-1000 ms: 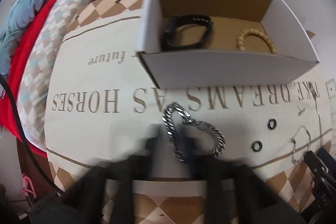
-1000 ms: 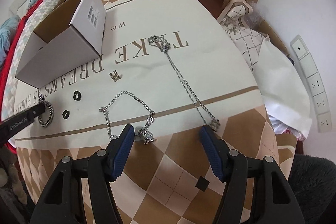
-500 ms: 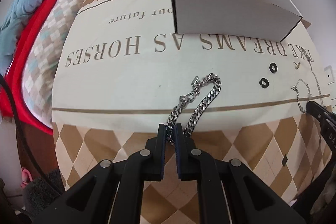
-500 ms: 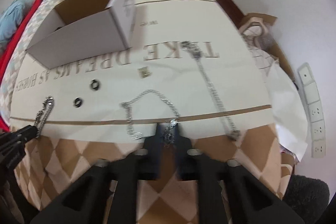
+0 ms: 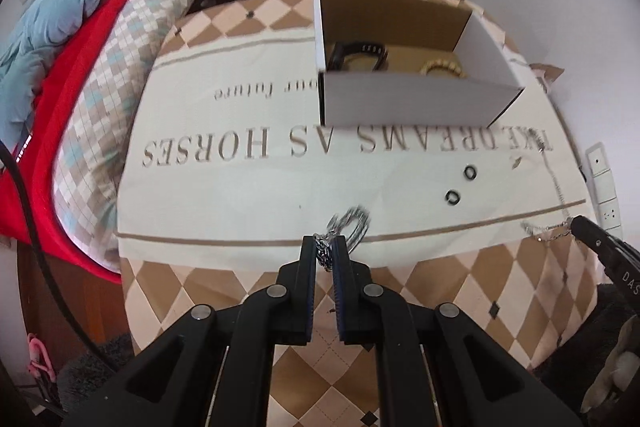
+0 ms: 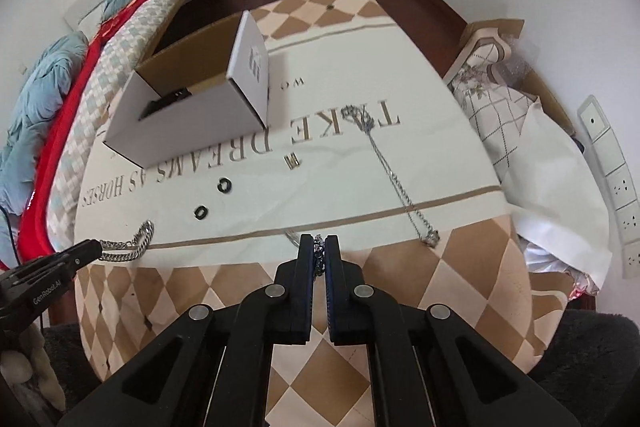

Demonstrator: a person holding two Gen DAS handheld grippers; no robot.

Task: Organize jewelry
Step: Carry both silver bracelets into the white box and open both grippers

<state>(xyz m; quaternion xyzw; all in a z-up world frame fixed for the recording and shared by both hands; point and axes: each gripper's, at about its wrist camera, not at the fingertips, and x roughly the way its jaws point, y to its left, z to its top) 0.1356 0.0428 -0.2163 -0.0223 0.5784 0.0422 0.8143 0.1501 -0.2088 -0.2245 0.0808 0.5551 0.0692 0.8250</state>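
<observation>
My left gripper (image 5: 324, 247) is shut on a thick silver chain bracelet (image 5: 352, 223), which hangs lifted above the printed tablecloth (image 5: 224, 195). In the right wrist view the same left gripper (image 6: 90, 251) holds that chain (image 6: 128, 247) at the left edge. My right gripper (image 6: 319, 247) is shut on a thin silver charm bracelet (image 6: 318, 255), raised off the cloth. A white cardboard box (image 5: 416, 103) at the back holds a black bracelet (image 5: 360, 53) and a wooden bead bracelet (image 5: 442, 69).
Two black rings (image 6: 225, 184) (image 6: 201, 212), a small gold piece (image 6: 293, 160) and a long silver necklace (image 6: 394, 179) lie on the cloth. A bed with a red and checked quilt (image 5: 100, 99) runs along the left. Wall sockets (image 6: 612, 163) and a bag sit to the right.
The right gripper went from open to shut on the thin bracelet and rose. The left gripper lifted the thick chain off the cloth and drew back from the box.
</observation>
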